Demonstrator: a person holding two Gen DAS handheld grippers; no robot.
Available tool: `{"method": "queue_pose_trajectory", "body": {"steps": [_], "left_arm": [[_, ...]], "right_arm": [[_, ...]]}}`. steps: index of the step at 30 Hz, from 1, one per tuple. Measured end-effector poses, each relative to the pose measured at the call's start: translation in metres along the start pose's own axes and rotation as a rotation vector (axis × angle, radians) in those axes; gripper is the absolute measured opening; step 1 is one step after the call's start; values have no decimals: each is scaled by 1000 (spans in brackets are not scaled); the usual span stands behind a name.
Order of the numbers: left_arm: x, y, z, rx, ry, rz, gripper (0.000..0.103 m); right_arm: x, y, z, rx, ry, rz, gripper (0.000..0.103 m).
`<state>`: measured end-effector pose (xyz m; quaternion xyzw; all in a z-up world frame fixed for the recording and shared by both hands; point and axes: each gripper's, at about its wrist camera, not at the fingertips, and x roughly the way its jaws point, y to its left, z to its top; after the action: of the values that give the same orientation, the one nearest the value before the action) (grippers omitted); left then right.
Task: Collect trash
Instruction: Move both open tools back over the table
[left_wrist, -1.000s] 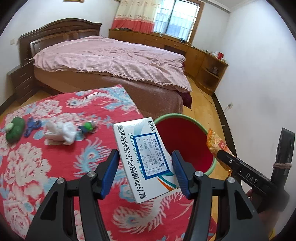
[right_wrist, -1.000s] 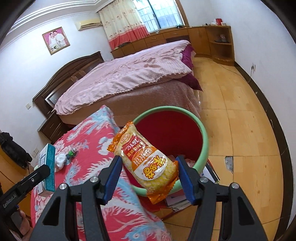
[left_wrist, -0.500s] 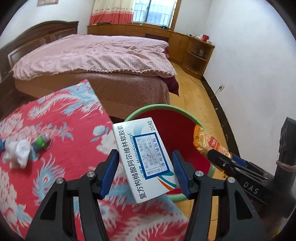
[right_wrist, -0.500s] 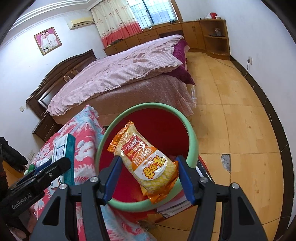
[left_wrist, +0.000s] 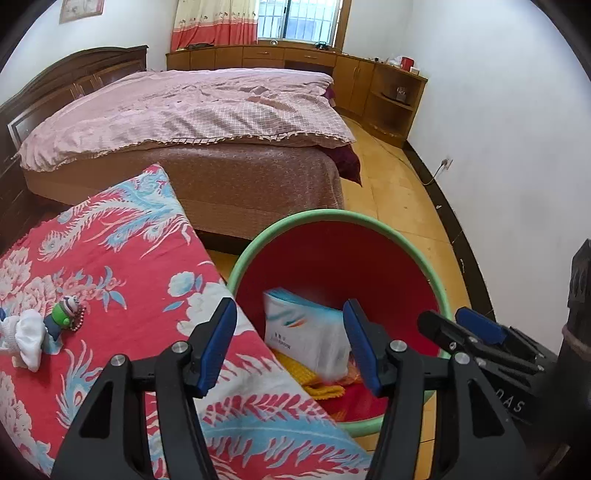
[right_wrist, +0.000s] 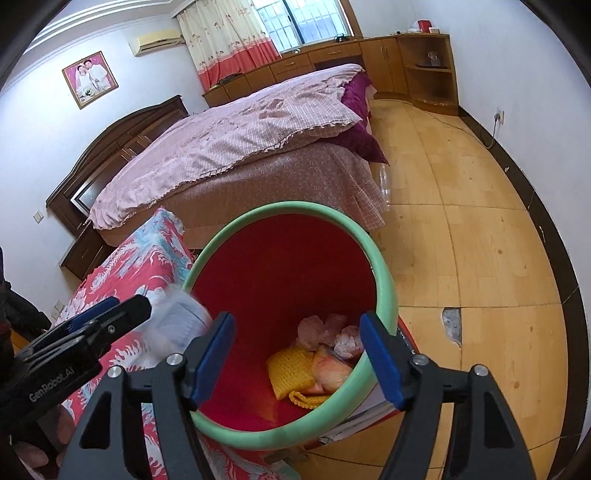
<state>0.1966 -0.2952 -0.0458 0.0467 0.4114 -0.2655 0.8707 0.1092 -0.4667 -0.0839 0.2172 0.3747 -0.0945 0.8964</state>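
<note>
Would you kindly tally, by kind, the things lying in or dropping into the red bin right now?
White medicine box, blurred as it drops in: 1
Yellow snack packet: 1
Crumpled pink wrappers: 2, as far as I can tell
Total: 4

My tongs: black arms, blue pads (left_wrist: 218, 343). Bin (right_wrist: 384, 280): mint-green rim, red inside. Box (left_wrist: 306, 332) in bin: white, blue and orange swoosh. In bin also yellow packet (right_wrist: 291, 373), pinkish crumpled bits (right_wrist: 328, 330). Worktop cloth (left_wrist: 110, 258): red, white flowers, light-blue feather pattern. Bedspread (left_wrist: 192, 110): pink check, frilled edge. Curtain (right_wrist: 229, 40): cream over red band. Floor (right_wrist: 480, 240): honey-coloured wood.
</note>
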Motion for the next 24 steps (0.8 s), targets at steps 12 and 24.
{"method": "queue_pose_trajectory", "body": {"steps": [12, 24], "left_arm": [[-22, 25, -9, -86, -6, 30, 60], [-61, 74, -17, -182, -47, 117, 60]], "right_arm": [[-12, 12, -2, -10, -2, 11, 74], [-19, 50, -2, -58, 30, 57, 74]]}}
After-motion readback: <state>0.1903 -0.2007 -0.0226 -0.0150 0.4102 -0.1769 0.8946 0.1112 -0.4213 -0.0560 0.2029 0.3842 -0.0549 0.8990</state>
